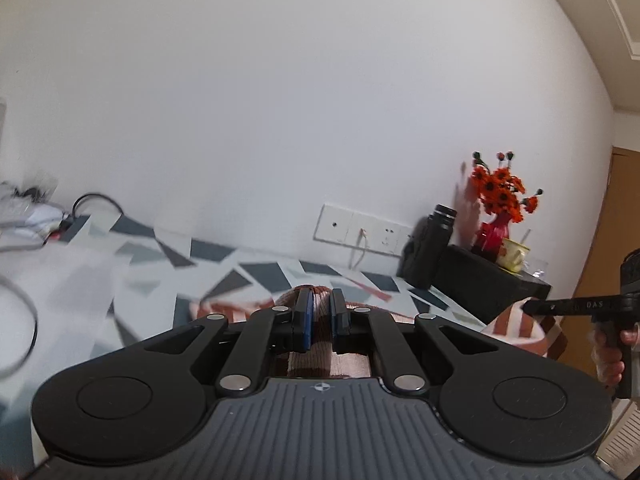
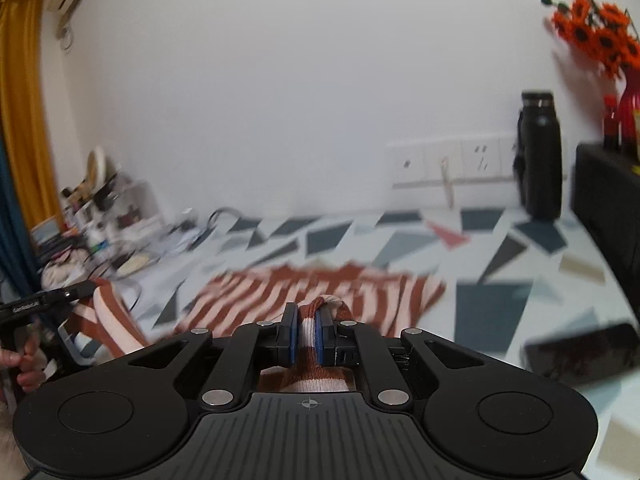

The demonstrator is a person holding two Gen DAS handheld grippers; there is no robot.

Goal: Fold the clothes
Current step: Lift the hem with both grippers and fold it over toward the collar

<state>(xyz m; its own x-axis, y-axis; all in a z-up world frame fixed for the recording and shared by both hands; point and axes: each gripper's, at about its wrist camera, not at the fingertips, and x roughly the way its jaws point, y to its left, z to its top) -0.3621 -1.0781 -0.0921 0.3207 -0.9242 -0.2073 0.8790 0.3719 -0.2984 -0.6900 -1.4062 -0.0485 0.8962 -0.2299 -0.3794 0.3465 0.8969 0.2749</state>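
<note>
A rust-and-white striped knit garment (image 2: 320, 292) lies partly spread on the patterned table (image 2: 500, 300). My right gripper (image 2: 307, 332) is shut on a bunched edge of it, lifted off the table. My left gripper (image 1: 320, 316) is shut on another part of the same garment (image 1: 316, 332). In the left wrist view the right gripper (image 1: 576, 304) shows at the right edge with striped cloth (image 1: 516, 326) hanging from it. In the right wrist view the left gripper (image 2: 48, 300) shows at the left edge holding cloth (image 2: 108, 312).
A black bottle (image 2: 540, 156), a black box (image 2: 608, 208) and a red vase of orange flowers (image 2: 600, 40) stand at the right by the wall. A dark phone (image 2: 580, 352) lies at the right. Clutter and cables (image 2: 100, 220) crowd the left end.
</note>
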